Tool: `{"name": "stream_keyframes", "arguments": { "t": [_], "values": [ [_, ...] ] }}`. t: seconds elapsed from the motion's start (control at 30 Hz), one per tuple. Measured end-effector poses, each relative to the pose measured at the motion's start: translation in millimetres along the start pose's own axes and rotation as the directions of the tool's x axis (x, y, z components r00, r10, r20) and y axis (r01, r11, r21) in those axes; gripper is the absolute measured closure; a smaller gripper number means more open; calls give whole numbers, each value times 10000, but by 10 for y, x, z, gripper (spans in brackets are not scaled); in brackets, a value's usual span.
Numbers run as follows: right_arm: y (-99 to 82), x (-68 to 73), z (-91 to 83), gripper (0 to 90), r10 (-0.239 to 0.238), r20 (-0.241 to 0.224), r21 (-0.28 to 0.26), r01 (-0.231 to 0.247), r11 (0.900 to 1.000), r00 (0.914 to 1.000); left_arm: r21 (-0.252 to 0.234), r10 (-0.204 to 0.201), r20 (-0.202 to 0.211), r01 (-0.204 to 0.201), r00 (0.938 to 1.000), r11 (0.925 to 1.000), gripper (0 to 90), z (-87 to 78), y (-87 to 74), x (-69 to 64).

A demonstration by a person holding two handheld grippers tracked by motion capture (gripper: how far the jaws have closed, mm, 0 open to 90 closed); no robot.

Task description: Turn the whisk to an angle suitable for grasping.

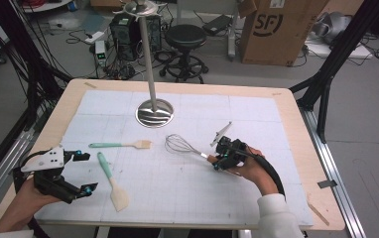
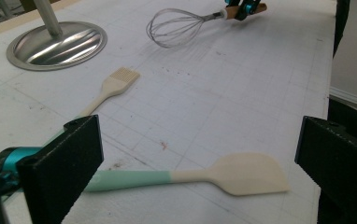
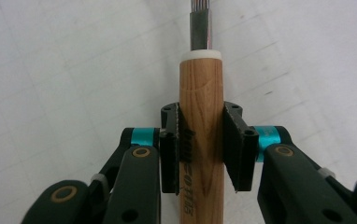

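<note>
A wire whisk (image 1: 182, 145) with a wooden handle (image 3: 201, 93) lies right of the mat's centre. My right gripper (image 1: 221, 157) is shut on that handle, its pads (image 3: 174, 149) pressing on both sides of the wood. The left gripper view shows the whisk (image 2: 174, 28) far off, with the right gripper (image 2: 244, 8) at its handle. My left gripper (image 1: 86, 172) stands open at the table's front left, nothing between its jaws. Just ahead of it lies a spatula (image 2: 242, 175) with a mint handle and a cream blade.
A pastry brush (image 1: 123, 145) with a mint handle lies left of the whisk. A steel stand with a round base (image 1: 154, 113) rises at the mat's back centre. A small metal tool (image 1: 221, 134) lies behind the right gripper. A white gridded mat (image 1: 187, 198) covers the wooden table.
</note>
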State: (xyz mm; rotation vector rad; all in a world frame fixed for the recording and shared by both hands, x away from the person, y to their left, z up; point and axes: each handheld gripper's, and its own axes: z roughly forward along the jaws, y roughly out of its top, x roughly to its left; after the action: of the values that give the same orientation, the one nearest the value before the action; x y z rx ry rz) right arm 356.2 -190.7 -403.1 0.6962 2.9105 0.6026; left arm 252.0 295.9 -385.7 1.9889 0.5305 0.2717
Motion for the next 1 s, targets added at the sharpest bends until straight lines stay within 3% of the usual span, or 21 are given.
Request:
{"name": "stream_keyframes", "arguments": {
  "t": [0.23,0.3,0.33,0.43,0.63,0.7,0.73,1.0],
  "values": [
    [12,7,-247,703,-215,-174,-969,197,9951,9996,-63,-21,-9,21,10000,10000,17,-9,1,3],
    [32,23,-362,702,-442,-291,-1365,399,9898,9986,-72,-32,-13,32,10000,10000,17,-13,3,1],
    [53,39,-481,702,-667,-416,-1822,580,9815,9969,-44,14,-29,-15,10000,10000,17,-15,6,1],
    [74,66,-594,702,-772,-545,-2148,639,9746,9955,72,62,-139,-61,9999,10000,17,-15,14,-6],
    [155,152,-856,702,-1353,-646,-2456,1156,9624,9887,71,114,-141,-113,9998,9999,17,-26,22,-8],
    [194,192,-924,702,-1565,-685,-2630,1335,9555,9853,37,106,-139,-105,9998,9999,17,-30,25,-8],
    [240,228,-985,702,-1759,-696,-2835,1496,9472,9819,31,110,-143,-109,9998,9999,17,-33,26,-8],
    [438,355,-1072,702,-2379,-881,-3162,1993,9275,9673,-42,163,-157,-164,9997,9999,17,-76,25,-1]
  ]
}}
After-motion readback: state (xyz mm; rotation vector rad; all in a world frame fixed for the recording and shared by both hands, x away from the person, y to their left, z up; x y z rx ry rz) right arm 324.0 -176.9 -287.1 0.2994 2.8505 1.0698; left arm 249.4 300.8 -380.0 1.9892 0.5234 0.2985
